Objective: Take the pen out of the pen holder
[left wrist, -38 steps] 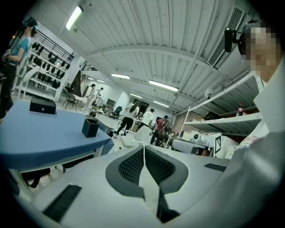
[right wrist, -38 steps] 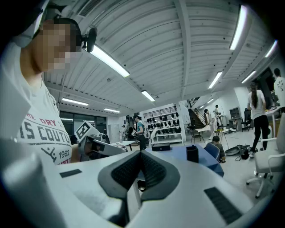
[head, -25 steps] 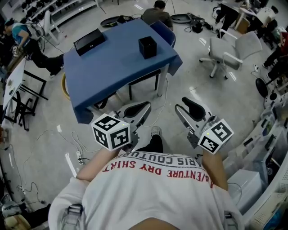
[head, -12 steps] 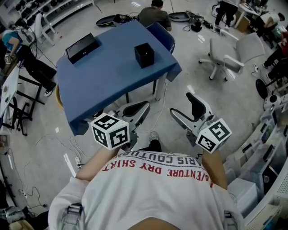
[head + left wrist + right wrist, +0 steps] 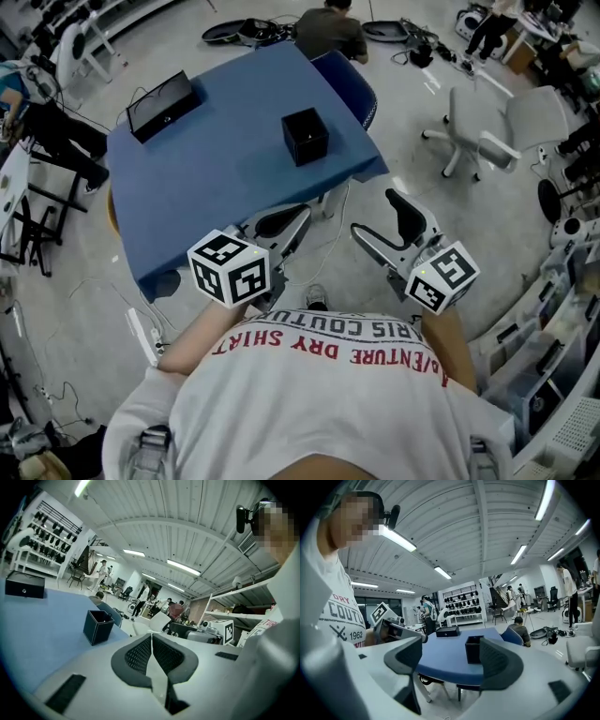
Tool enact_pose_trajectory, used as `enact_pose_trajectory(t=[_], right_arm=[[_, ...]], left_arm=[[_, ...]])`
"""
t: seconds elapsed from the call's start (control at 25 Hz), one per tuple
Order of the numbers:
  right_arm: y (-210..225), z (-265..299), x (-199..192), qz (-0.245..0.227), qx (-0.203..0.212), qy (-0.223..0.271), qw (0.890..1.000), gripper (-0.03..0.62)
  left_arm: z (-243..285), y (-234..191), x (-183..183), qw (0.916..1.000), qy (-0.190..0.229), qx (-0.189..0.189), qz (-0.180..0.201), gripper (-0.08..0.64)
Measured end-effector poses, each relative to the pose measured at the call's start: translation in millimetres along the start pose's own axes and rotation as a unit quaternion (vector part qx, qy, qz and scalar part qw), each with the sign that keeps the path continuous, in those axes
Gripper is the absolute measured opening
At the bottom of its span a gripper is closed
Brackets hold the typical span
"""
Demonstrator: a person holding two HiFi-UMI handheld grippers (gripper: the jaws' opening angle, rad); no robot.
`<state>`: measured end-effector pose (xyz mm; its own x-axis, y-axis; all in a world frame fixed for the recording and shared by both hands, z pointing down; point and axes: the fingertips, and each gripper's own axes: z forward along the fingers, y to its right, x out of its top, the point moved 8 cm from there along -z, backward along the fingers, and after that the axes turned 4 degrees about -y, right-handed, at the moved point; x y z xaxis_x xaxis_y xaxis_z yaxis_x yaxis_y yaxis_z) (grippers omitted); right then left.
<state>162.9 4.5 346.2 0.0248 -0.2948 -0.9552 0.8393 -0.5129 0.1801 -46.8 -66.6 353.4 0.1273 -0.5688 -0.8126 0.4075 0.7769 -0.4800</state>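
Observation:
The black square pen holder stands upright near the right edge of the blue table. It also shows in the left gripper view and the right gripper view. No pen shows in or near it. My left gripper hovers just short of the table's near edge, its jaws shut on nothing. My right gripper hangs beside it over the floor, off the table's near right corner. Its jaws are opening and nothing is between them.
A flat black box lies at the table's far left. A blue chair and a seated person are behind the table. A grey office chair stands to the right. Cables trail on the floor at the left.
Both grippers have moved forward toward the blue table, which now lies closer beneath them. The right gripper's jaws have spread wider; the left stays shut.

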Motion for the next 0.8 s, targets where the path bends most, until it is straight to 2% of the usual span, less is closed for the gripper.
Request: enact_pose_trajectory(t=[0.32, 0.8], right_arm=[[41.3, 46.5, 9.7, -0.018, 0.008, -0.017, 1.000, 0.360], [62.1, 84.7, 13.7, -0.020, 0.026, -0.026, 0.999, 0.359]], left_arm=[[18.5, -48.9, 19.5, 0.9996, 0.014, 0.024, -0.010, 0.032], [13.8, -65.2, 20.8, 0.9974, 0.031, 0.062, -0.022, 0.032]])
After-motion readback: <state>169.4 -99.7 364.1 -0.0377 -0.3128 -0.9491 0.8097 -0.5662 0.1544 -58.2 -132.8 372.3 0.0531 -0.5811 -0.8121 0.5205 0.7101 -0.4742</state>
